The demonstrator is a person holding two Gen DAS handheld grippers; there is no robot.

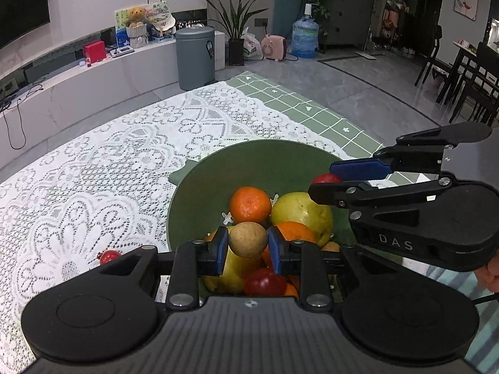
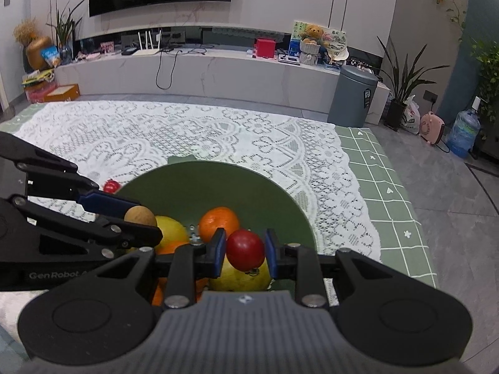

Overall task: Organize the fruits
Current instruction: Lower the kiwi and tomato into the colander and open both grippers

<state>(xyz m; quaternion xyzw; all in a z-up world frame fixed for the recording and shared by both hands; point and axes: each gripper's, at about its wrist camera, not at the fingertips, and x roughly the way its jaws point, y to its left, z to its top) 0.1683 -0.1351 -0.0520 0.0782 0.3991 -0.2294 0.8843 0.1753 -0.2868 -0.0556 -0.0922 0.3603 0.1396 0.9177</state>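
- My left claw (image 1: 248, 251) is closed on a small round brown fruit (image 1: 248, 239), its blue pads pressing both sides, and it hangs just above the pile in the green bowl (image 1: 218, 174).
- My right claw (image 2: 244, 253) is clamped on a small red fruit (image 2: 245, 250), also held over the green bowl, on the side away from my left claw.
- Already lying in the green bowl: a mandarin (image 1: 250, 204) near its middle, a large yellow-green fruit (image 1: 301, 213) touching it, and more orange, yellow and red pieces under my left claw, too crowded to count.
- Neither fruit I carry is set down yet; both hang clear of the pile, as far as I can tell.
- Outside the green bowl, one more small red fruit (image 1: 108, 256) lies on the lace cloth (image 1: 109, 155) that covers the surface, near the bowl's rim on my left-claw side.
- I judge the task mostly done: the bulk of the fruit is gathered, two pieces need releasing into the green bowl, and that stray red one is left to fetch.
- The rest of the lace cloth beyond the green bowl shows no other fruit in either view.
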